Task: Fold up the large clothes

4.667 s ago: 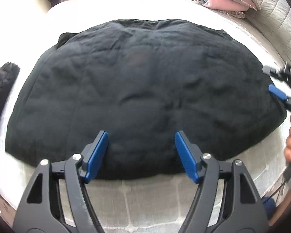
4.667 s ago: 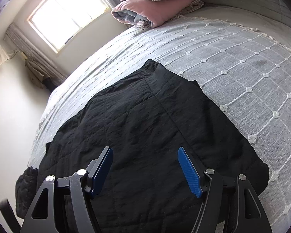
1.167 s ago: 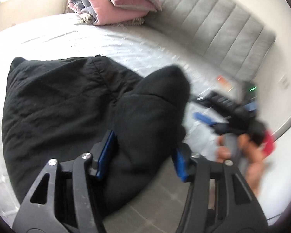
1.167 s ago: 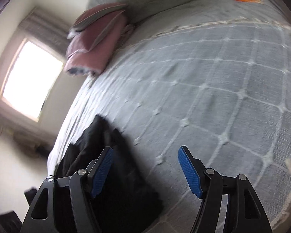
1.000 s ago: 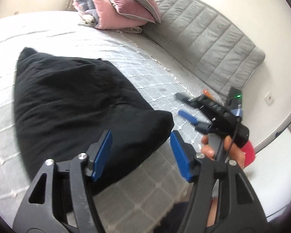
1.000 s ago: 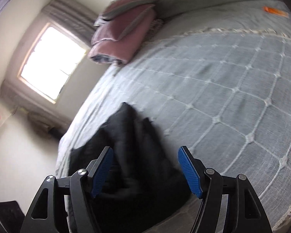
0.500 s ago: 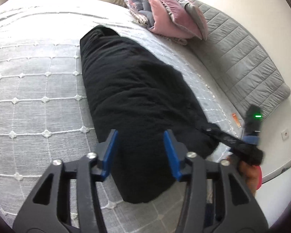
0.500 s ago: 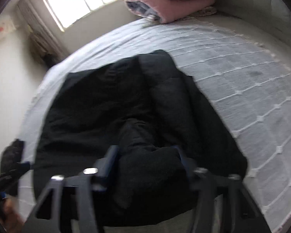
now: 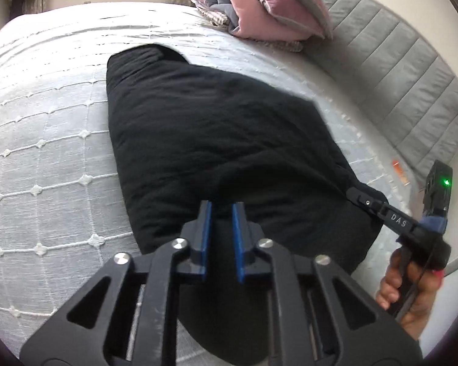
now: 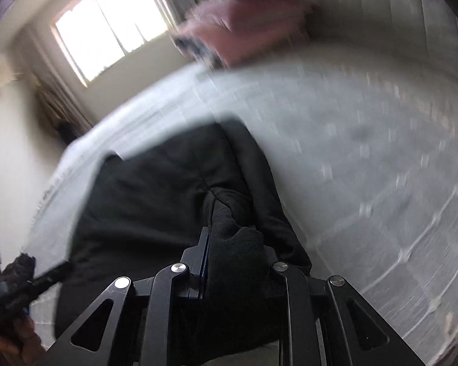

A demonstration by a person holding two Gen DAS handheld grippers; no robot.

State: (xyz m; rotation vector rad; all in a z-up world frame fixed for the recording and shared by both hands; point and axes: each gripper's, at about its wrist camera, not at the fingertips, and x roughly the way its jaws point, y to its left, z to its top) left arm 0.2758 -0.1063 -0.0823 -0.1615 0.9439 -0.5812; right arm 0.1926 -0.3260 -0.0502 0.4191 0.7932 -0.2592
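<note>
The black coat [image 9: 216, 140] is spread down the middle of a grey quilted bed [image 9: 45, 158], folded into a long bundle, with the near end bunched up at the grippers. On the left side, the left gripper [image 9: 220, 213] is seen closing, its blue pads nearly together with a fold of coat pinched between them. Further right, the right gripper [image 10: 233, 238] is also closing, and a thick wad of coat is clamped in it. A pink folded duvet [image 9: 259, 3] is piled by the grey headboard [image 9: 412, 70].
</note>
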